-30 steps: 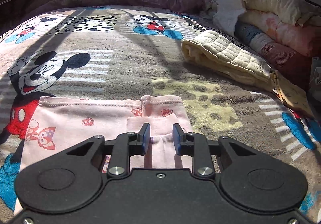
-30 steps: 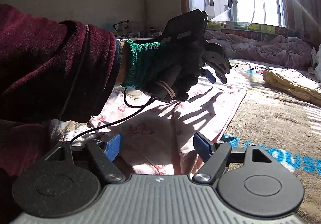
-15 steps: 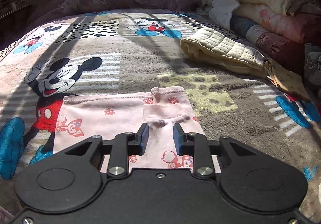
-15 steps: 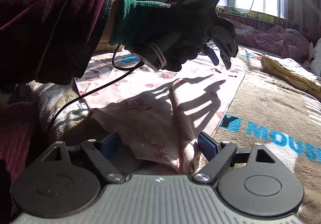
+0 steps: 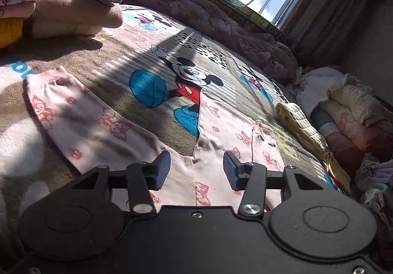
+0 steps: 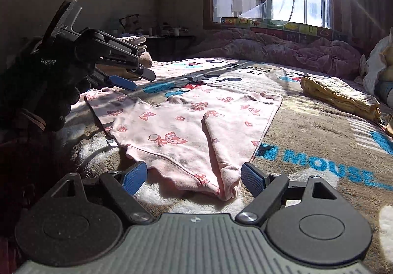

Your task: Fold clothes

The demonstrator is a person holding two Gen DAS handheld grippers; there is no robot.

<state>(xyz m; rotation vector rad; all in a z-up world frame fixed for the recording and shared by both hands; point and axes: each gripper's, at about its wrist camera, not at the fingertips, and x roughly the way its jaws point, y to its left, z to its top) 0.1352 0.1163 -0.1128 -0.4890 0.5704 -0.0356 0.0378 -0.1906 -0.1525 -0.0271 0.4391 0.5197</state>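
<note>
Folded beige blankets (image 5: pixel 73 11) are stacked far left of the left gripper (image 5: pixel 196 168), whose jaws are held apart above pink printed trousers (image 6: pixel 196 124). The right gripper (image 6: pixel 194 178) is spread, empty, before the trousers' hem. A yellow quilted cloth (image 6: pixel 339 96) lies right.

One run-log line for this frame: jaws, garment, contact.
left gripper: jaws open, above cloth | right gripper: jaws open, empty | pink printed pants: flat on Mickey blanket, one leg out sideways
</note>
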